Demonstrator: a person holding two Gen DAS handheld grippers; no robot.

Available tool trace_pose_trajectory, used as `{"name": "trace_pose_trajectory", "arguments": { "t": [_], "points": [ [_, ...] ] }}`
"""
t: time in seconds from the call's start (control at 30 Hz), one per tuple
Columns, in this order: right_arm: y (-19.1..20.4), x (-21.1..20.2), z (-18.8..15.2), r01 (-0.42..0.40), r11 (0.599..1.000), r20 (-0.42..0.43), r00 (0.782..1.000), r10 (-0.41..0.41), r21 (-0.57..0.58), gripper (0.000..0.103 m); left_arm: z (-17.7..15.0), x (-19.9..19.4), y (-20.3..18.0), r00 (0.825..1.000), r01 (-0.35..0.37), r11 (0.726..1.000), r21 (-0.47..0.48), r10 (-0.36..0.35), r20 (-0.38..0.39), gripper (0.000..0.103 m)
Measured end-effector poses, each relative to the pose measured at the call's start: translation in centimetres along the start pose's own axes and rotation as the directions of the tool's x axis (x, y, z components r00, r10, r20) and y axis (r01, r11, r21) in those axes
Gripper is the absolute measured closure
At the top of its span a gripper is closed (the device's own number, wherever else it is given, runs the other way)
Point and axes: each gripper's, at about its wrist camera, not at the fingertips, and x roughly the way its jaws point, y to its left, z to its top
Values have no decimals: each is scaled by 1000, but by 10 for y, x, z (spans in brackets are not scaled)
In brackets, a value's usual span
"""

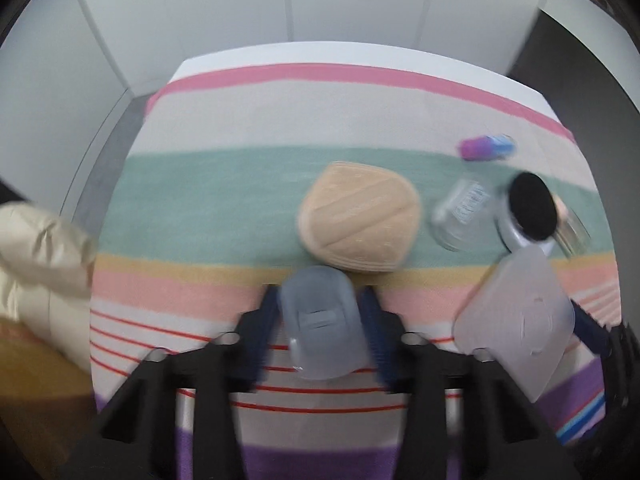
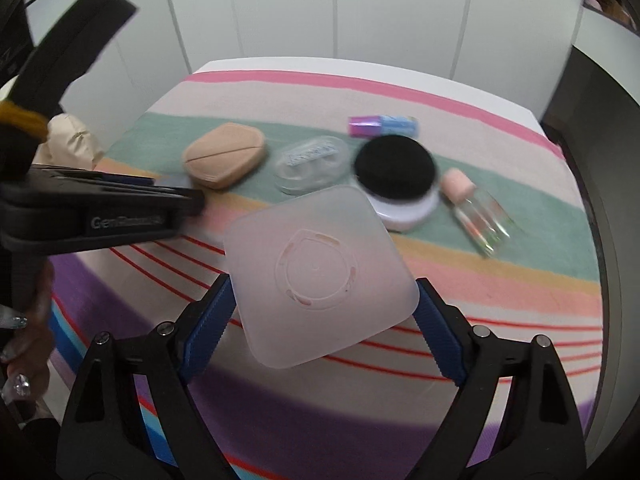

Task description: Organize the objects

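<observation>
My left gripper (image 1: 322, 304) is shut on a small translucent grey lid (image 1: 320, 324) and holds it above the striped cloth, just in front of a tan makeup sponge (image 1: 360, 218). My right gripper (image 2: 322, 304) is shut on a frosted square plastic box (image 2: 320, 274), which also shows in the left wrist view (image 1: 520, 320), held tilted above the cloth. The left gripper (image 2: 176, 196) shows side-on at the left of the right wrist view, close to the sponge (image 2: 224, 156).
On the striped cloth (image 2: 520, 280) lie a clear oval case (image 2: 310, 164), a white jar with a black top (image 2: 396, 178), a dropper bottle with a pink cap (image 2: 476, 210) and a purple-and-blue tube (image 2: 382, 126). A cream padded cushion (image 1: 40, 248) is at the left table edge.
</observation>
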Motion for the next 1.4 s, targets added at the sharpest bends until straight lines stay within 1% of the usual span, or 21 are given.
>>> {"name": "trace_pose_trajectory", "arguments": {
  "t": [0.13, 0.33, 0.47, 0.67, 0.87, 0.93, 1.07, 1.23, 1.3, 1.4],
  "points": [
    [-15, -5, -3, 2, 998, -11, 1000, -2, 57, 13, -3, -1, -3, 1000, -4, 1000, 5, 4, -7, 66],
    [-25, -11, 1, 14, 995, -16, 1000, -13, 94, 13, -4, -4, 8, 999, 2, 999, -49, -4, -33, 66],
    [-34, -21, 6, -28, 989, -13, 999, 30, 146, 13, -4, -19, 15, 1000, -12, 998, -56, 11, -27, 66],
    [-42, -46, 16, -18, 982, 1, 1000, 18, 188, 13, 4, -50, 20, 1000, -9, 999, -33, 9, 0, 66],
    [-49, -86, 50, 44, 982, 32, 998, -50, 182, 13, 22, -91, 21, 998, -12, 1000, -22, 14, 55, 66],
    [-51, -102, 62, 71, 980, 48, 996, -81, 184, 13, 27, -101, 22, 998, -27, 999, -20, 28, 56, 66],
    [-52, -140, 88, 112, 979, 85, 988, -127, 169, 13, 36, -125, 28, 996, -27, 999, -33, 29, 78, 66],
    [-44, -177, 116, 140, 981, 110, 982, -155, 131, 13, 44, -161, 31, 990, -41, 998, -36, 46, 135, 66],
    [-41, -188, 121, 130, 983, 123, 982, -145, 128, 13, 44, -175, 34, 987, -45, 998, -35, 50, 154, 66],
    [-38, -200, 124, 125, 984, 136, 980, -142, 126, 13, 44, -188, 36, 986, -53, 998, -34, 58, 159, 66]
  ]
}}
